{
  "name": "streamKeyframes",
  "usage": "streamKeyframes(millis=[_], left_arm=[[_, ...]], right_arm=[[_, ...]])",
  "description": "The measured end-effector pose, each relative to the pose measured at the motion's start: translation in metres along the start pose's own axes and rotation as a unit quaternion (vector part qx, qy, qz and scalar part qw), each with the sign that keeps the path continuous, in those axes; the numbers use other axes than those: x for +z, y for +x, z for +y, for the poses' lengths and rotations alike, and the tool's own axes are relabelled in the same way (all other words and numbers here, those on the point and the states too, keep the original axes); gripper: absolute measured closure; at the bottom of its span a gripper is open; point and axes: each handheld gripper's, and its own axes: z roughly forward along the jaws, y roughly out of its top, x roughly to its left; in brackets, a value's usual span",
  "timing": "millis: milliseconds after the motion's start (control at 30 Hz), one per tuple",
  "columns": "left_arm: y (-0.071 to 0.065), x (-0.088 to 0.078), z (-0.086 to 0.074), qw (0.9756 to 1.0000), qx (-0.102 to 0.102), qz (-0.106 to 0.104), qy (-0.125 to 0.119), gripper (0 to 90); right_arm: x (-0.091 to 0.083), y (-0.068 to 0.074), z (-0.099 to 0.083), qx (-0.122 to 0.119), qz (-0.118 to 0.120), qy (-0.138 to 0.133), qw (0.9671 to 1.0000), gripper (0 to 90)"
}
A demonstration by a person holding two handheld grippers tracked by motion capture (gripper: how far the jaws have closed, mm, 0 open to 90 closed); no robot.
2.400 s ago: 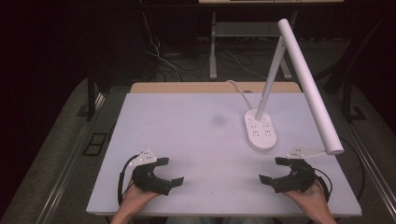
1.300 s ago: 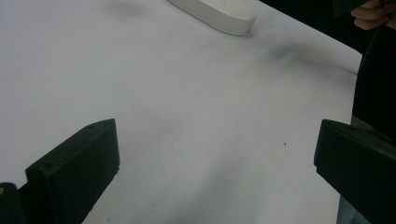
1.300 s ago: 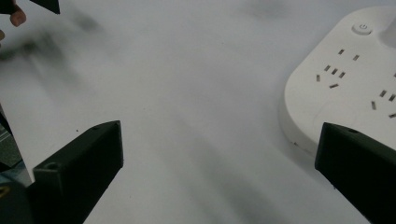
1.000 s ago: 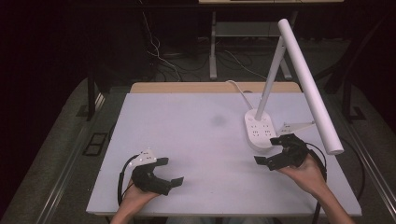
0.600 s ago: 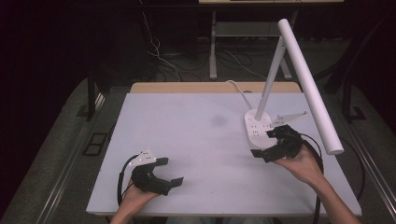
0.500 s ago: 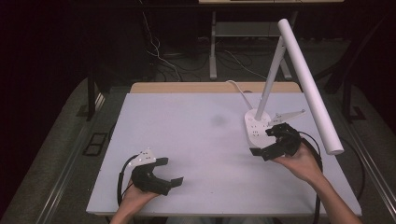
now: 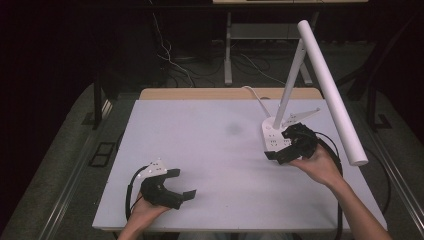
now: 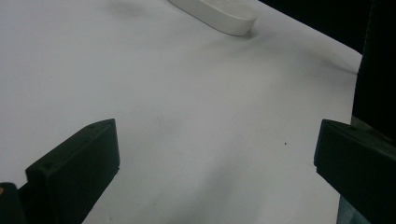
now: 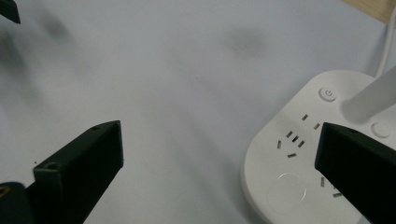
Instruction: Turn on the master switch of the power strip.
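Taking the white plastic desk lamp base (image 7: 278,139), an oval slab with socket slots and round buttons on top, as the landmark: the left gripper (image 7: 176,189) rests low on the pale grey table (image 7: 210,150), well apart from the base and toward the person's near-left corner. Its black jaws stand wide apart with nothing but bare tabletop between them, and in the left gripper view the base (image 8: 215,14) shows as a distant white slab at the top.

The base itself sits toward the far right of the table, its slim white stem (image 7: 290,80) slanting up to a long white tubular lamp head (image 7: 332,92) that reaches back over the table's right edge.

The right gripper (image 7: 287,146) hovers at the near edge of the base, jaws spread, gripping nothing. In the right gripper view one jaw is over bare table beside the base and the other is over the base's top, close to the power button (image 9: 329,93) and the round touch pad (image 9: 285,186).

The risks, as I judge them: a jaw pressing down off-centre could tip the base, since the long head gives the lamp heavy leverage; a wide jaw could hit the wrong button or catch a socket slot; and the hand rising could knock the stem.
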Motion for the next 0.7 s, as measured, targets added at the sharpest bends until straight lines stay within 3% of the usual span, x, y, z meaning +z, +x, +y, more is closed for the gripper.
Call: streamKeyframes(millis=[233,267,300,400,500,700], left_arm=[[0.000,0.000,0.000,1.0000,-0.002,-0.001,0.001,0.0],[0.000,0.000,0.000,1.0000,-0.001,-0.001,0.001,0.0],[0.000,0.000,0.000,1.0000,-0.001,-0.001,0.001,0.0],[0.000,0.000,0.000,1.0000,0.000,-0.001,0.002,0.0],[0.000,-0.001,0.001,1.0000,-0.002,-0.001,-0.002,0.0],[0.000,-0.001,0.001,1.0000,0.000,-0.001,-0.001,0.0]], right_arm=[[0.004,-0.001,0.012,-0.012,-0.012,0.009,0.9998,0.6],[0.005,-0.002,0.015,-0.017,-0.011,0.011,0.9997,11.0],[0.005,-0.003,0.017,-0.022,-0.015,0.009,0.9996,15.0],[0.007,-0.005,0.020,-0.026,-0.023,0.014,0.9993,17.3],[0.011,-0.009,0.026,-0.034,-0.041,0.022,0.9983,27.7],[0.017,-0.014,0.034,-0.043,-0.049,0.036,0.9972,39.1]])
